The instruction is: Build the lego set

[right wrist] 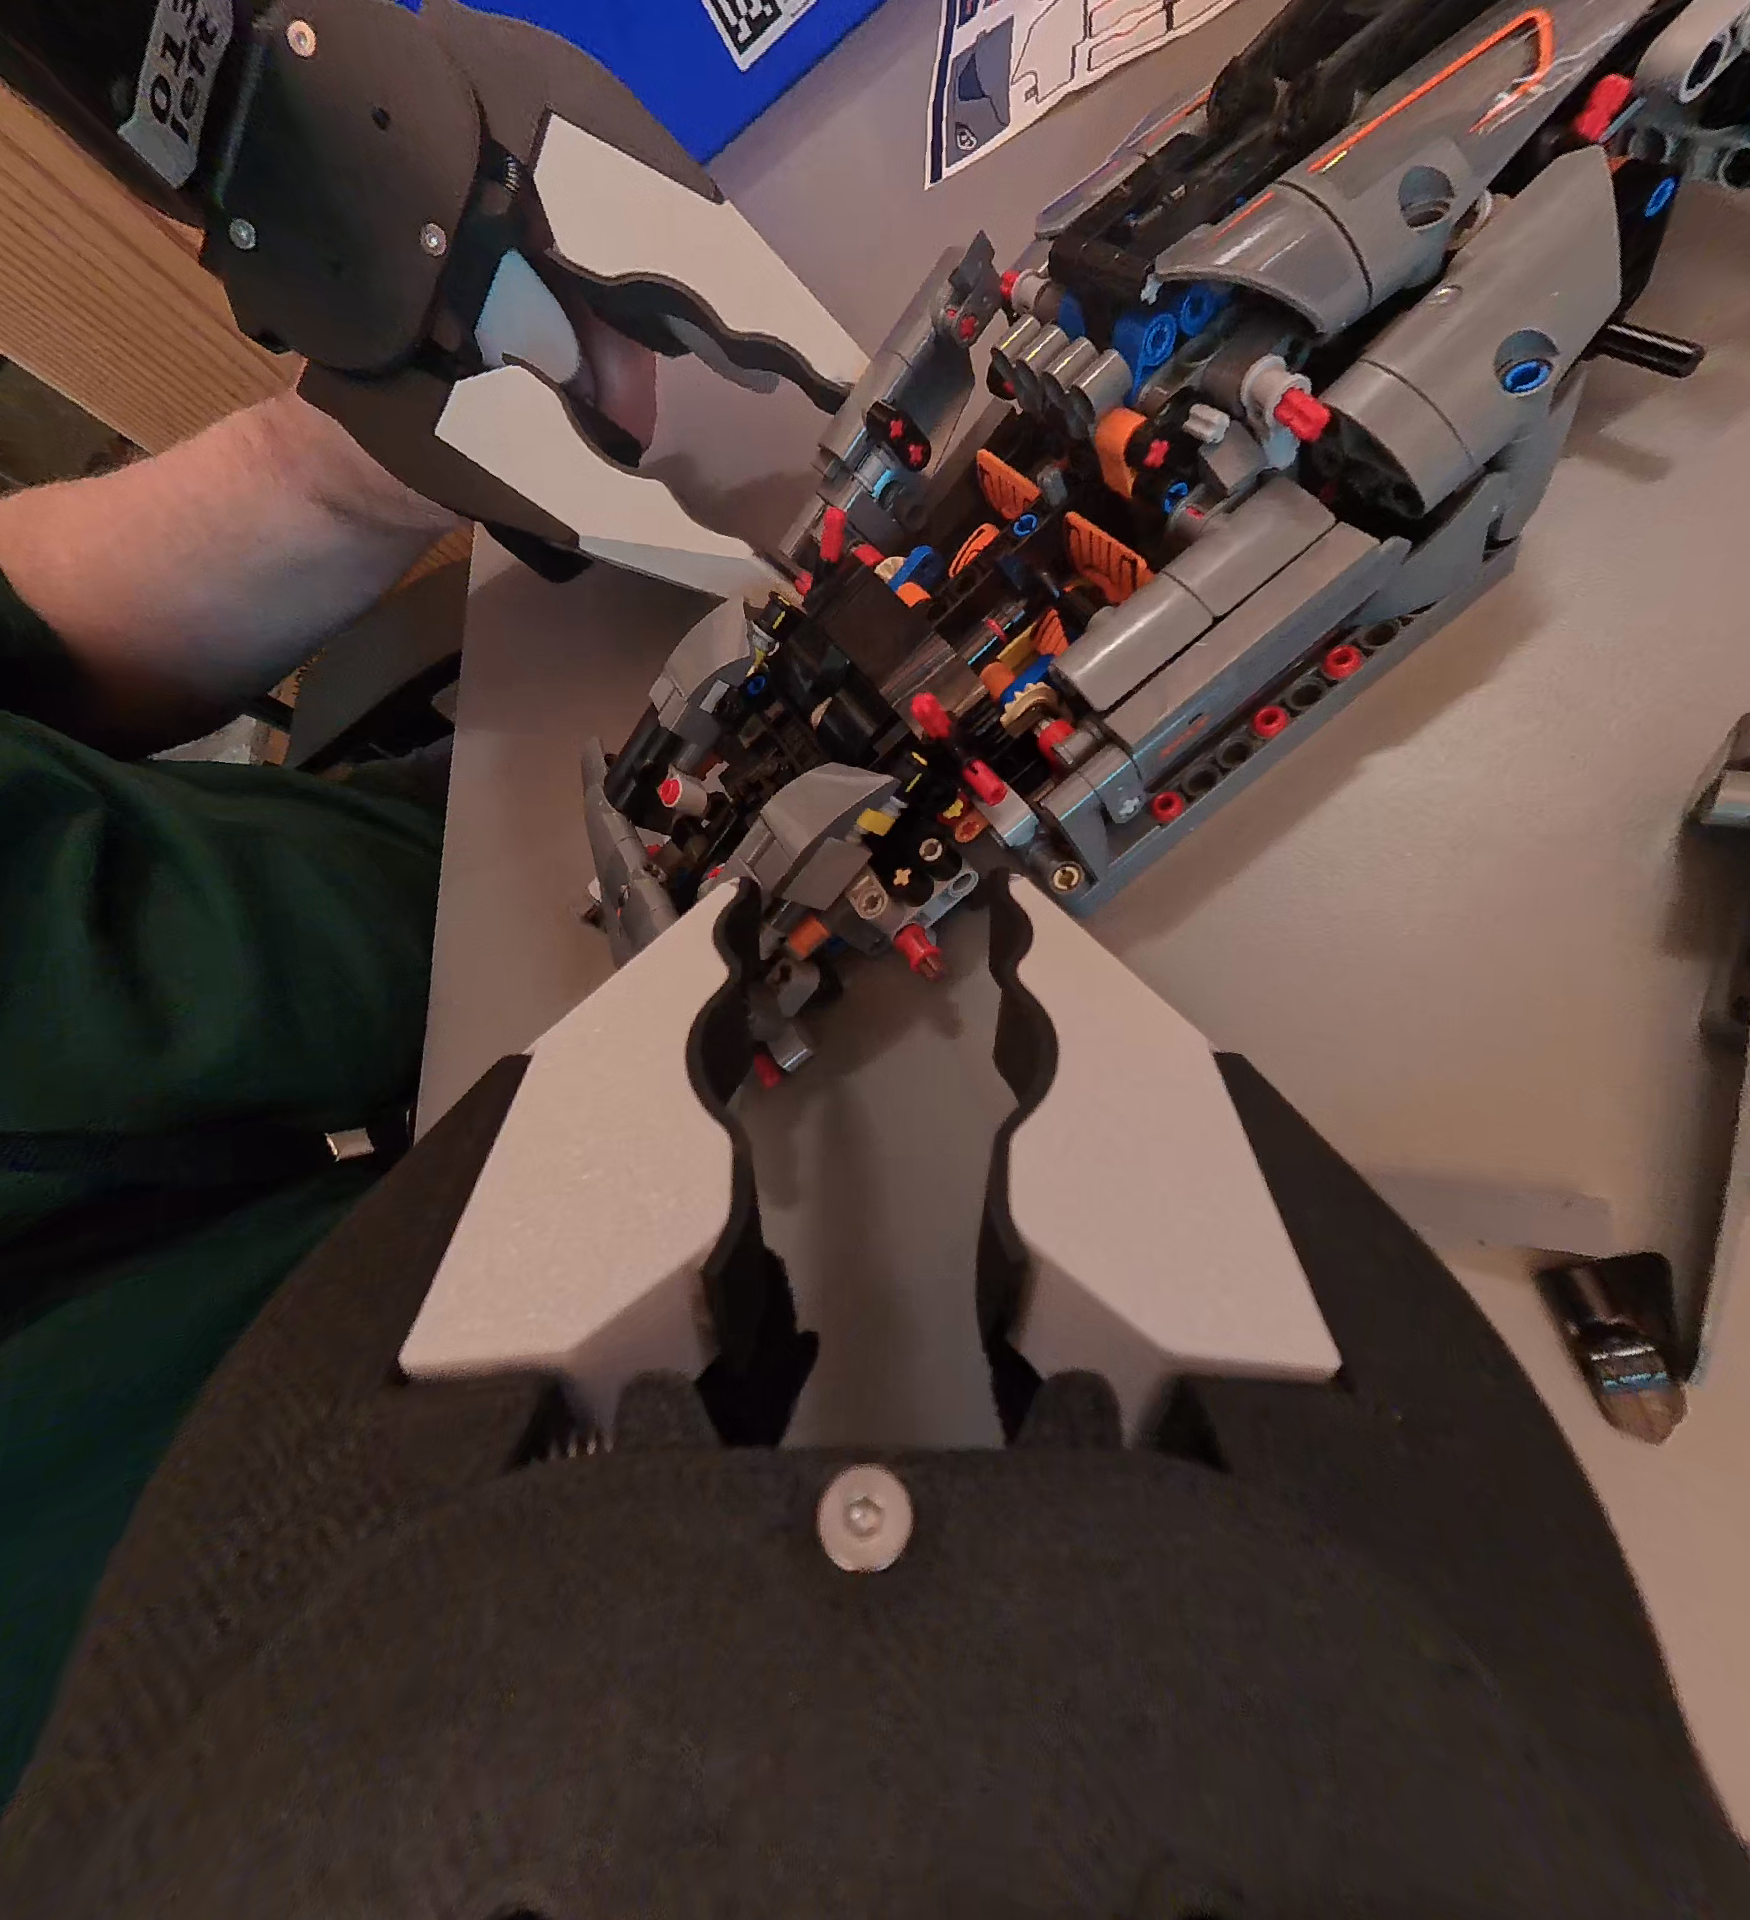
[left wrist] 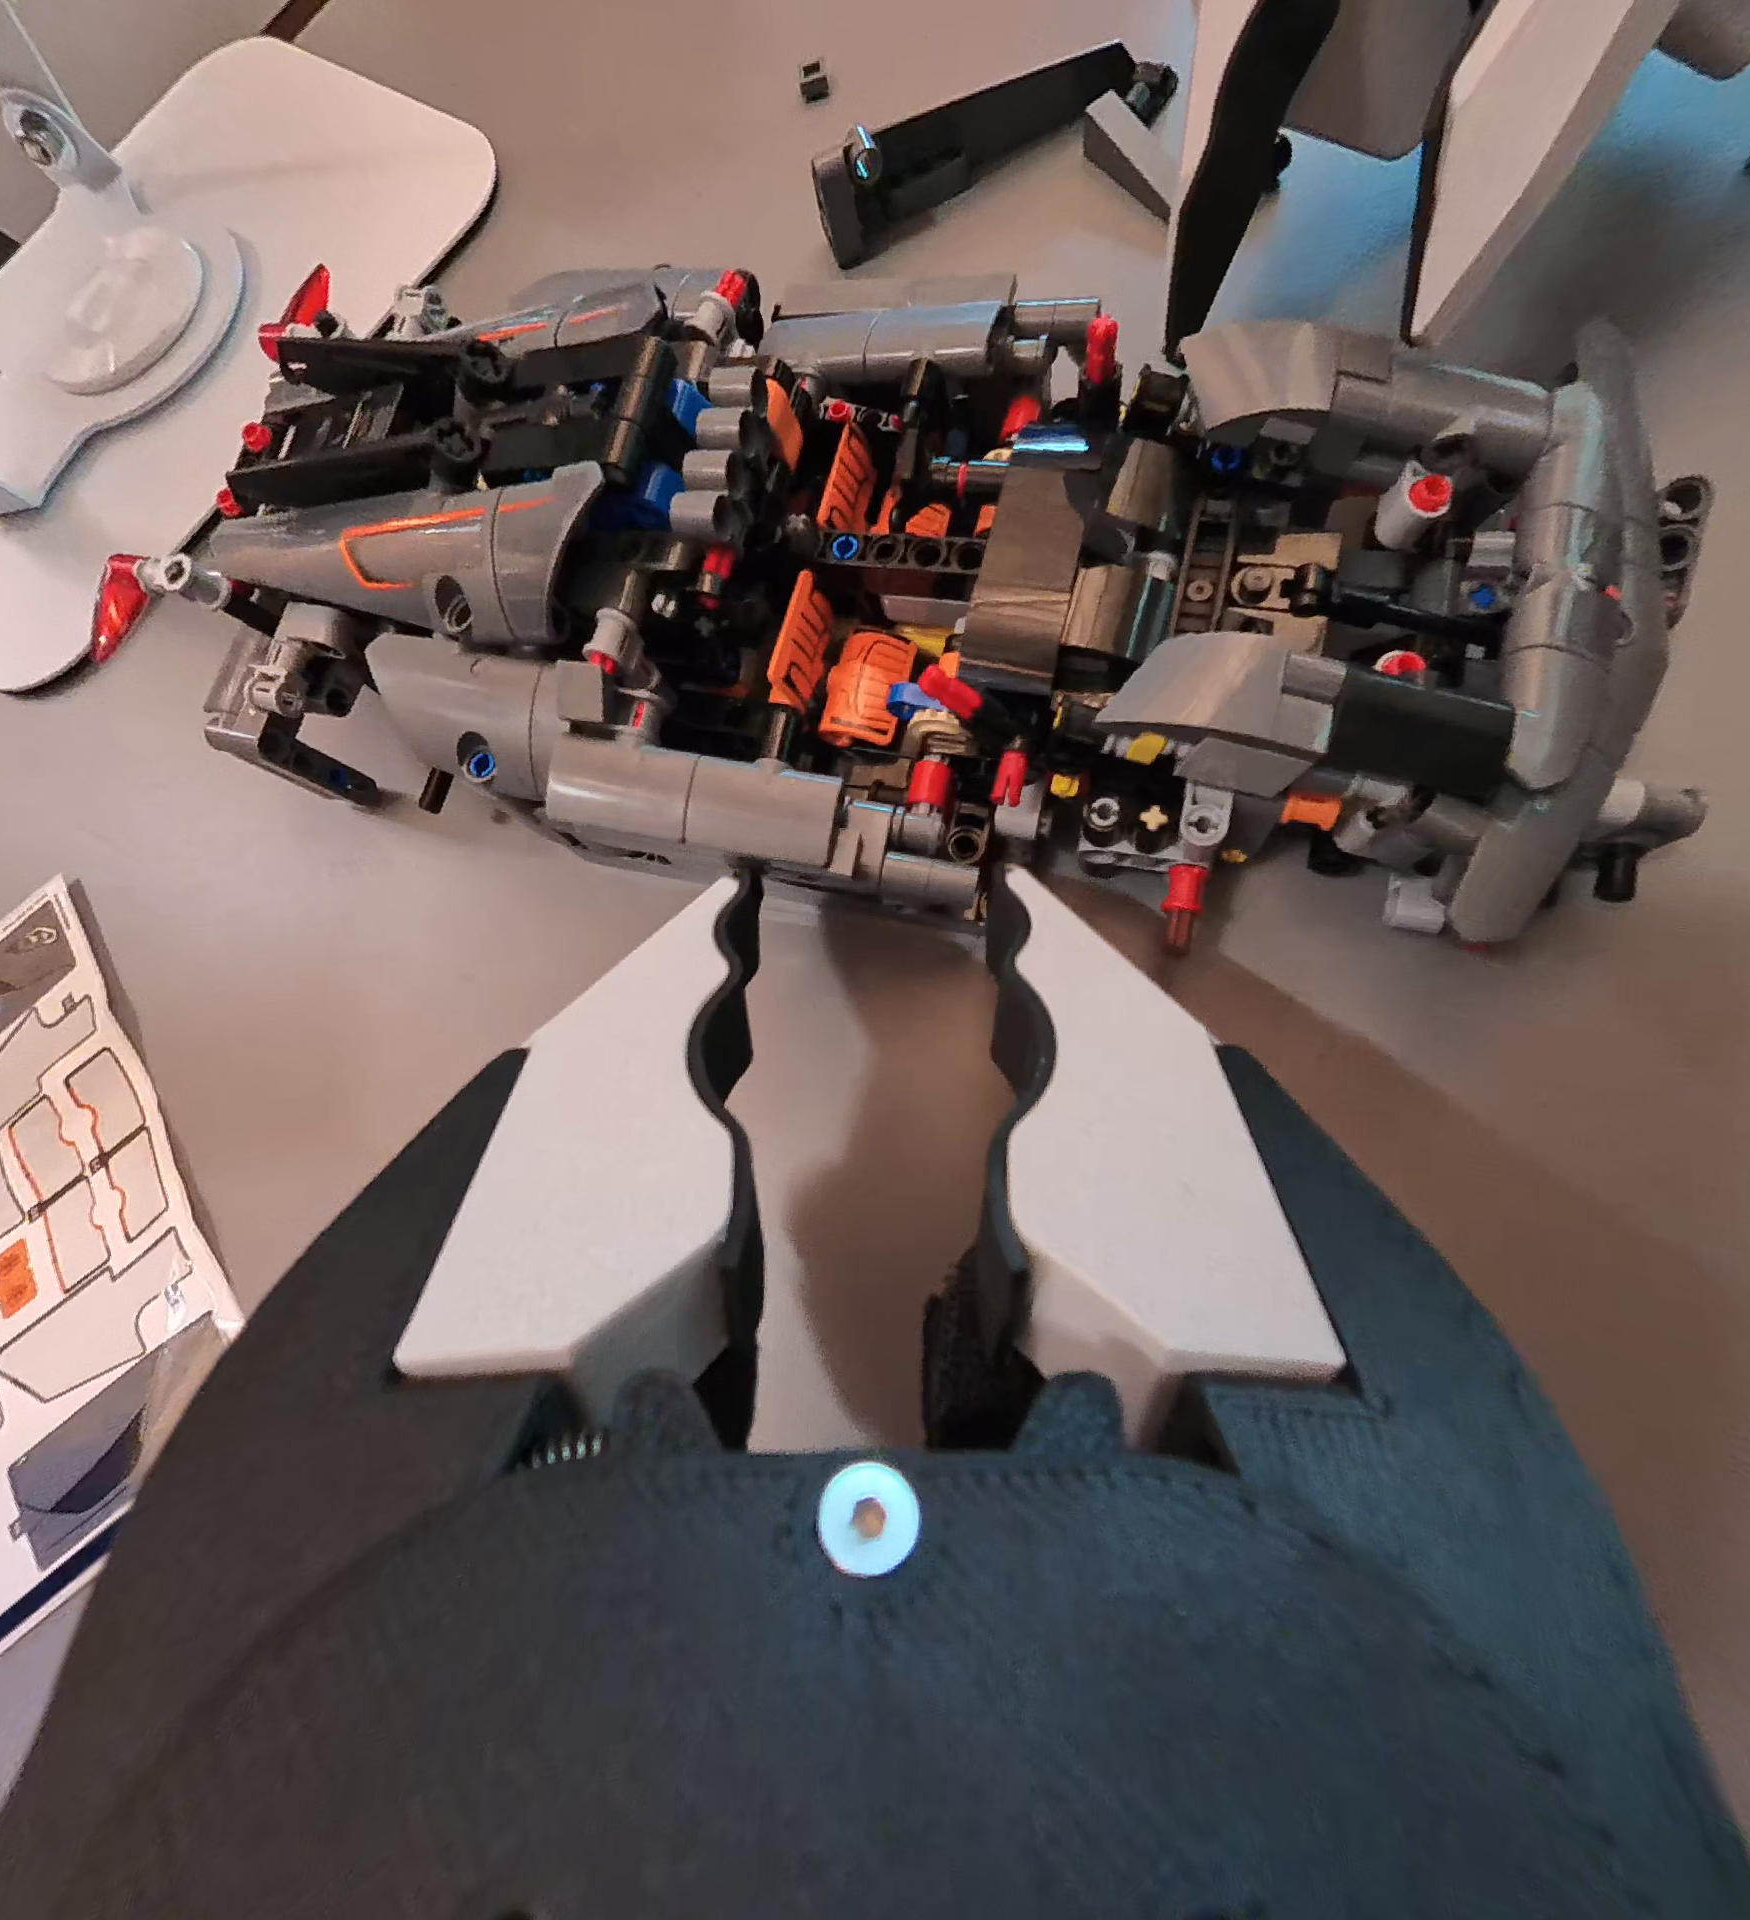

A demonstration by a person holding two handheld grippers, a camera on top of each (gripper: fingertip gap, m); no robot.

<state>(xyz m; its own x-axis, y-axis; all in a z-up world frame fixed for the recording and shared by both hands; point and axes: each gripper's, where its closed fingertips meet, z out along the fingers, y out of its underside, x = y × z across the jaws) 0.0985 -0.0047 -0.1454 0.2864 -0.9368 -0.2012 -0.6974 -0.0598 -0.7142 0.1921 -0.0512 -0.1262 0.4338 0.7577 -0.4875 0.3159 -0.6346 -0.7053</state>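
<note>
A half-built grey, black and orange lego car [left wrist: 850, 582] lies across the grey table [left wrist: 1422, 1299]. My left gripper [left wrist: 876, 894] is open and empty, with its tips at the near side panel of the car. It also shows in the right wrist view [right wrist: 814, 478], open at the car's far side. My right gripper [right wrist: 871, 904] is open, and its tips straddle the car's front end [right wrist: 829, 883] without closing on it. In the left wrist view it [left wrist: 1292, 343] comes down from the top right onto the car's front part.
A white stand base [left wrist: 175, 312] sits at the back left and a sticker sheet [left wrist: 29, 1247] lies at the near left. A long loose grey-and-black part [left wrist: 954, 145] and a small black piece [left wrist: 814, 81] lie behind the car. A person's arm [right wrist: 175, 582] reaches in from the left.
</note>
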